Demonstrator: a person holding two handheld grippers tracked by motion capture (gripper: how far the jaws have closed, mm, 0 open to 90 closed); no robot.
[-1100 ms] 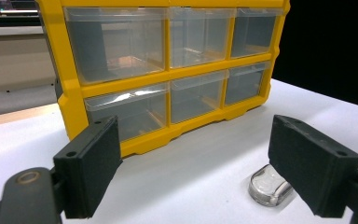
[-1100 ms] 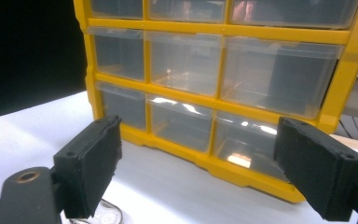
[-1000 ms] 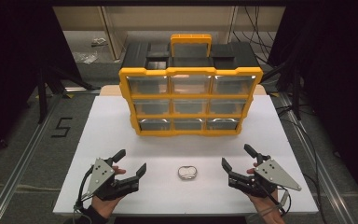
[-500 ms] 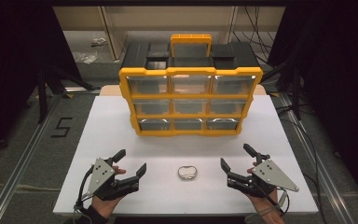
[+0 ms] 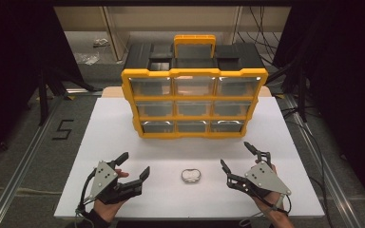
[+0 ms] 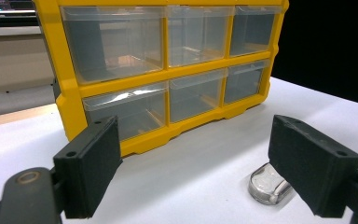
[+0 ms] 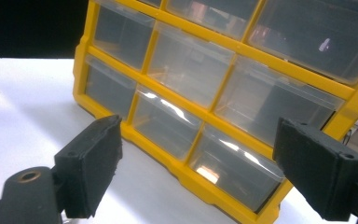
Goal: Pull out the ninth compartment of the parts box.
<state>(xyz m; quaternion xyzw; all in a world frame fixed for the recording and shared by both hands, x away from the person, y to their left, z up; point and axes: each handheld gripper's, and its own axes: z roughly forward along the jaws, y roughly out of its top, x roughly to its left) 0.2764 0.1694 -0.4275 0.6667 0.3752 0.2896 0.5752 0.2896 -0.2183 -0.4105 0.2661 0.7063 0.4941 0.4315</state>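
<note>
On the white table (image 5: 123, 128), a small clear, rounded metal-and-plastic piece (image 5: 190, 175) lies flat near the front edge, about midway between the two grippers and touching neither. The left gripper (image 5: 134, 167) sits at the near left of the table, held in the person's left hand (image 5: 105, 205), with its two black jaws spread wide apart and nothing between them. In the left gripper view the same small piece (image 6: 266, 185) lies on the table just beside the right-hand jaw, partly hidden behind it. The right gripper (image 5: 236, 158) sits at the near right, held in the person's right hand (image 5: 276, 213), its jaws likewise wide apart and empty. Farther back, at the middle of the table, stands a yellow organizer (image 5: 194, 102) with three rows of three clear drawers, all pushed in, upright and facing the person. Both gripper views look toward its drawer front, the organizer (image 7: 223, 98) well apart from the jaws.
</note>
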